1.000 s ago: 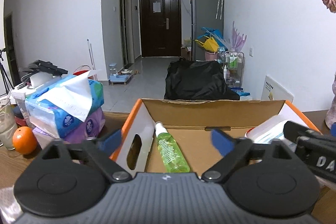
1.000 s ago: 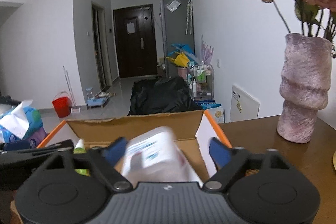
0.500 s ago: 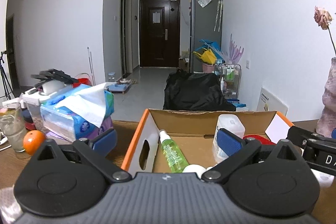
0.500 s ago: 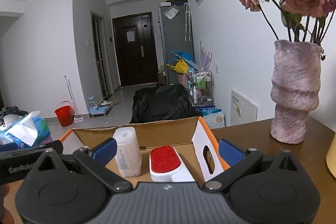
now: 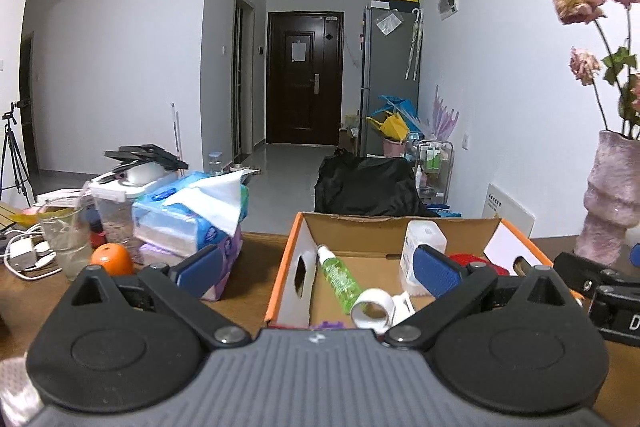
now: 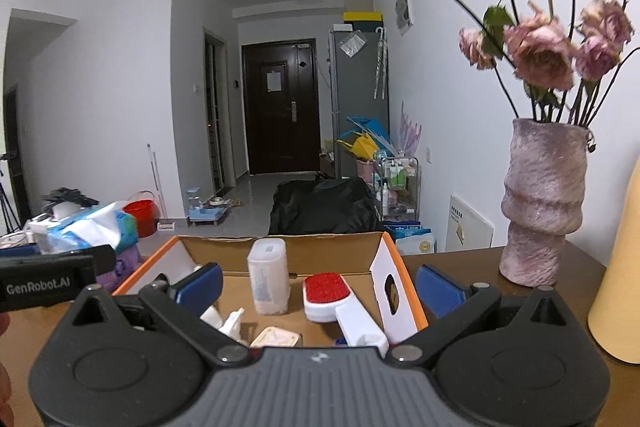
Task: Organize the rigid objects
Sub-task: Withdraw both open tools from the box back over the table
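Observation:
An open cardboard box point(image 5: 400, 221) with orange edges stands on the brown table. In it lie a green spray bottle point(image 5: 340, 277), a white tape roll point(image 5: 374, 307) and a red-faced lint brush point(image 6: 326, 291). A white translucent container point(image 6: 268, 275) stands upright near the back wall of the box point(image 6: 320, 245). My left gripper point(image 5: 318, 269) hovers open over the box's near left side, holding nothing. My right gripper point(image 6: 319, 285) is open wide above the near edge, with nothing between its pads.
Stacked tissue packs point(image 5: 192, 223), an orange point(image 5: 111, 259) and a glass point(image 5: 66, 243) crowd the table left of the box. A pink vase point(image 6: 544, 203) with dried roses stands to the right, with a yellow object point(image 6: 620, 267) beside it.
The right gripper let go of the white container, which now stands in the box. Both grippers drew back and rose, so more of the box's contents show.

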Tool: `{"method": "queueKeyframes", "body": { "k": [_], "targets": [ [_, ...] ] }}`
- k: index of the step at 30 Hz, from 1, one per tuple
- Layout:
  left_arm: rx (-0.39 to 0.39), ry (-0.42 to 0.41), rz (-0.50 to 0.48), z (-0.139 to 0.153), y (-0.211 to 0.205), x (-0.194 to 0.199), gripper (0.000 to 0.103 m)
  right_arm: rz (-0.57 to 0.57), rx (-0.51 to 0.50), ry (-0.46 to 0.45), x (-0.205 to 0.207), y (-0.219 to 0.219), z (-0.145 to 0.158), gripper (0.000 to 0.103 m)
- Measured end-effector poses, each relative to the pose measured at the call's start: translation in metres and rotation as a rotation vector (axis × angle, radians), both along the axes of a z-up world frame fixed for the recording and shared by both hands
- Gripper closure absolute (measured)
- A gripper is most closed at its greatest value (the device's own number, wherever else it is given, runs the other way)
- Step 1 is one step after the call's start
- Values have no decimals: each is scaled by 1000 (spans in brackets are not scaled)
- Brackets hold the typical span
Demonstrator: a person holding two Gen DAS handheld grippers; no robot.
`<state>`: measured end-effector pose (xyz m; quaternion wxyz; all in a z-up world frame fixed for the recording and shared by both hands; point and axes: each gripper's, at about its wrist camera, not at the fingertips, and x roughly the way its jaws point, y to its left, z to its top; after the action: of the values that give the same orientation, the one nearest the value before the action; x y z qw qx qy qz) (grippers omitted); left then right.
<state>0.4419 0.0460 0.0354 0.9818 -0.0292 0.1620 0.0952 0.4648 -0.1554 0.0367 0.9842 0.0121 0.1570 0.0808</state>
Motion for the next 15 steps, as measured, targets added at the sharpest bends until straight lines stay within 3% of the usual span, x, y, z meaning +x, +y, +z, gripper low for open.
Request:
{"method": "queueKeyframes", "body": {
  "k": [15],
  "targets": [
    [12, 28, -23, 11, -1, -110, 0, 48, -23, -21, -114, -7, 21, 0]
  ]
}}
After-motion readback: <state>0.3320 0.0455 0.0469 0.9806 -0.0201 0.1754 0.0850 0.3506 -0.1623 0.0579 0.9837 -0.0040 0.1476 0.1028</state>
